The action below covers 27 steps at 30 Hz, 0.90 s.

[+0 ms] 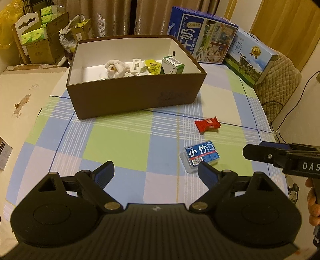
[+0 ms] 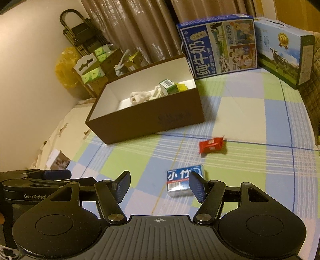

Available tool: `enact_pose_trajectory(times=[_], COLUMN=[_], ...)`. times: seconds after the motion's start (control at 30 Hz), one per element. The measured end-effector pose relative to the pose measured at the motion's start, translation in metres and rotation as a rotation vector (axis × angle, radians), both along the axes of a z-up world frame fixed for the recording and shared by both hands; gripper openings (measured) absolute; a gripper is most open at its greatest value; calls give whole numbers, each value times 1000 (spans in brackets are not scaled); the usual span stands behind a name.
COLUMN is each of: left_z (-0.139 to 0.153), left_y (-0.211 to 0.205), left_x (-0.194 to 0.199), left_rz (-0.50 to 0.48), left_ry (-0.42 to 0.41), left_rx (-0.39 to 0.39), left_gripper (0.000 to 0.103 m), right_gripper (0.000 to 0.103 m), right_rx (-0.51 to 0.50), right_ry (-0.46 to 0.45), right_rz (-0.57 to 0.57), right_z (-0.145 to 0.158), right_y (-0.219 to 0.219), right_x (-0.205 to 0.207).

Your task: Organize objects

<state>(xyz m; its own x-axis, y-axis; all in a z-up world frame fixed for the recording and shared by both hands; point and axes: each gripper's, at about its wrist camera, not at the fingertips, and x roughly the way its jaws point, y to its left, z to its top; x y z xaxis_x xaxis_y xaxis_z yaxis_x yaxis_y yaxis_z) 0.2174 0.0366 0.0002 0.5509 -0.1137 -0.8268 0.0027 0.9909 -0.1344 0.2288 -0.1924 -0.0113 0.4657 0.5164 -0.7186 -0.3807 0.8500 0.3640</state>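
Right wrist view has the blue floss box (image 2: 185, 179) lying flat on the checked cloth (image 2: 250, 170), just ahead of my right gripper (image 2: 160, 185), a bit right of centre, long side running across. Jaws are wide, holding nothing. My left gripper (image 1: 155, 175) is wide too but further off, so right's nearer. The brown box (image 2: 148, 118) sits beyond it.

Open L gripper (image 1: 155, 174) above checked cloth (image 1: 124, 140)

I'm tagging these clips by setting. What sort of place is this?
Probably a room in a home: a checked cloth covers the surface, curtains hang behind, and milk cartons and tissue packs are stored around it.
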Motion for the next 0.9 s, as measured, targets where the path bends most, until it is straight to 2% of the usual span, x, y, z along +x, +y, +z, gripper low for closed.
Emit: enact_pose_trajectory(times=[0.4,0.67,0.9], left_z=[-17,-32,-48], left_y=[-25,-45,-57], left_x=[5,19,32], left_rz=[-55,-129,-220], left_ry=[38,59,39], left_rx=[10,8,-3], left_gripper=[89,89,89], right_gripper=[62,62,62], right_rx=[-39,-63,-74], right_ry=[25,53,74], right_rz=[-62,-132,-193], right_z=[-17,-30,-37], right_y=[-26,-48,-63], right_x=[-6,-4,-1])
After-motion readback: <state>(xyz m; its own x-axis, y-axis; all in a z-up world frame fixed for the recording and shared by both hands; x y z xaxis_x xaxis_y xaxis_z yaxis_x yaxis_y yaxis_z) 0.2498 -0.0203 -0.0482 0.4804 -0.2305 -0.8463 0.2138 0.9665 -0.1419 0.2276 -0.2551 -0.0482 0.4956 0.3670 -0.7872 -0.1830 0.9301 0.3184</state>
